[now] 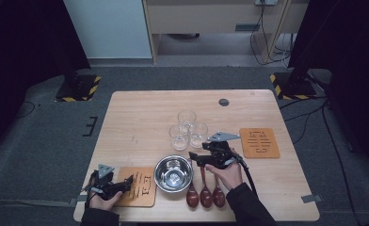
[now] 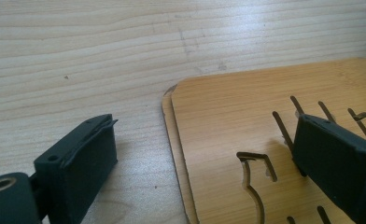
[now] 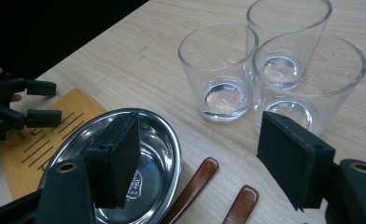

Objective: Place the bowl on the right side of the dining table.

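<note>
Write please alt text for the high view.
Two hand-held grippers work at a wooden table: the left gripper over a coaster, the right gripper open above three wooden spoons, beside a steel bowl and three glasses.

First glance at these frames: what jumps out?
Three clear glasses cluster mid-table, with a shiny steel bowl just in front of them. Three brown wooden spoons lie side by side at the near edge, right of the bowl. The right gripper hovers open above the spoon handles; the left gripper sits open over a cut-out wooden coaster at near left.
</note>
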`<state>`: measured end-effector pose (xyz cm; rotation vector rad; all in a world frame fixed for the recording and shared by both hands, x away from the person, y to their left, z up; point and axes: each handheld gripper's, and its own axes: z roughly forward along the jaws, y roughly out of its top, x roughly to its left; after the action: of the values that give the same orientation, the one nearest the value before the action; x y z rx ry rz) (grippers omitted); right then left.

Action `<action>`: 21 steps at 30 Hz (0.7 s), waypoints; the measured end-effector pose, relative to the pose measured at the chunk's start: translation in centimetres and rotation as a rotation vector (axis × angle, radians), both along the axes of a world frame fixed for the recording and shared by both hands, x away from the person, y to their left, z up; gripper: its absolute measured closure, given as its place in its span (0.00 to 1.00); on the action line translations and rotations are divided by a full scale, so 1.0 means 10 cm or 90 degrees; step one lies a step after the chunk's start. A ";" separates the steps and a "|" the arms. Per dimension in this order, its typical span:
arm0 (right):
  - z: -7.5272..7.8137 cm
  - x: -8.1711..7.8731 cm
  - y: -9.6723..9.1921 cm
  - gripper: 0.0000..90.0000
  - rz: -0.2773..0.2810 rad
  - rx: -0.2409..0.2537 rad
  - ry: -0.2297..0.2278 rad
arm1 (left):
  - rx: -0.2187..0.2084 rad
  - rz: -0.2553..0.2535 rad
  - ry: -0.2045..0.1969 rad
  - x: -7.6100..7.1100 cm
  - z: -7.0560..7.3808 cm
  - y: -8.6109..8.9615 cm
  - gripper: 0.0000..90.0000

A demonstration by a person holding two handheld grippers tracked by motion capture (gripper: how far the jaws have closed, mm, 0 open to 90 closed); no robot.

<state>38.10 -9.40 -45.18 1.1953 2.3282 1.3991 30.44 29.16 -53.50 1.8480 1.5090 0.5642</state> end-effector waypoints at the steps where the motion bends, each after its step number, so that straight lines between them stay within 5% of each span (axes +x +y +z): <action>1: -0.01 0.01 0.01 0.33 0.002 -0.002 -0.002 | 0.000 0.000 0.000 0.00 0.00 0.00 0.06; 21: -0.17 0.01 0.21 0.37 0.022 -0.031 0.037 | 0.000 0.000 0.000 0.00 0.00 0.00 0.06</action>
<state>38.16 -7.28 -46.87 1.2040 2.4188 1.3271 30.44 29.16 -53.50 1.8482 1.5088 0.5643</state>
